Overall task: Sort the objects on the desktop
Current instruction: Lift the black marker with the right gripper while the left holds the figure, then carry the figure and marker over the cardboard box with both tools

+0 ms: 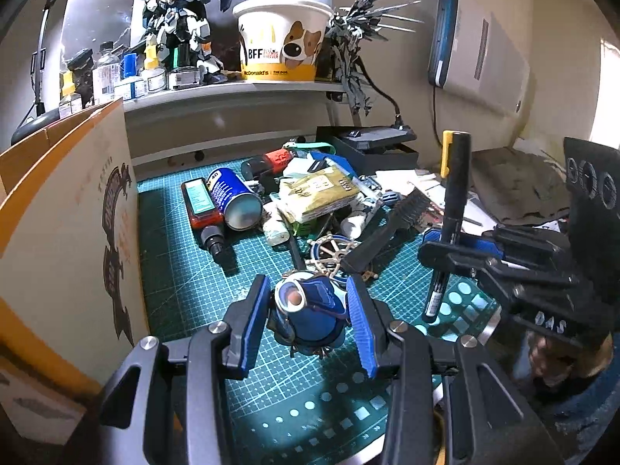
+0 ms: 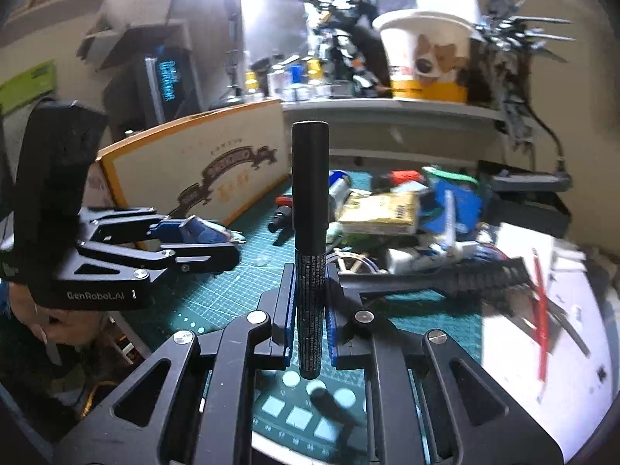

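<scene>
Hold the left claw (image 1: 308, 283) firm on the blue toy (image 1: 321, 317): narrowly parted, pads pressing on both flanks, toy raised over the near part of the green cutting mat (image 1: 186, 271). Squeeze no harder; looks lumpy and likely to twist out if pinched off-centre.

Mind the right claw (image 2: 310, 310) too: shut tight on the black marker (image 2: 310, 193), gripped low on the barrel and standing nearly upright, just right of the toy. Carry it upright and slowly; top-heavy by the look of it, so probably quick to swing in the pads.

Move one hand at a time, since both sit close together over the near edge of the counter.

Take the toy left towards the cardboard box (image 1: 69, 193) along the left edge of the counter, presumably the place for sorted things. Clear its tall wall first, then lower and release.

Steer wide of the heap mid-counter: wooden ship's wheel (image 1: 333, 248) and black brush (image 1: 391, 224) nearest, then orange bottle (image 1: 201, 205), blue can (image 1: 232, 193) and yellow packet (image 1: 317, 190) behind.

Leave the shelf (image 1: 232, 93) along the far edge alone.
</scene>
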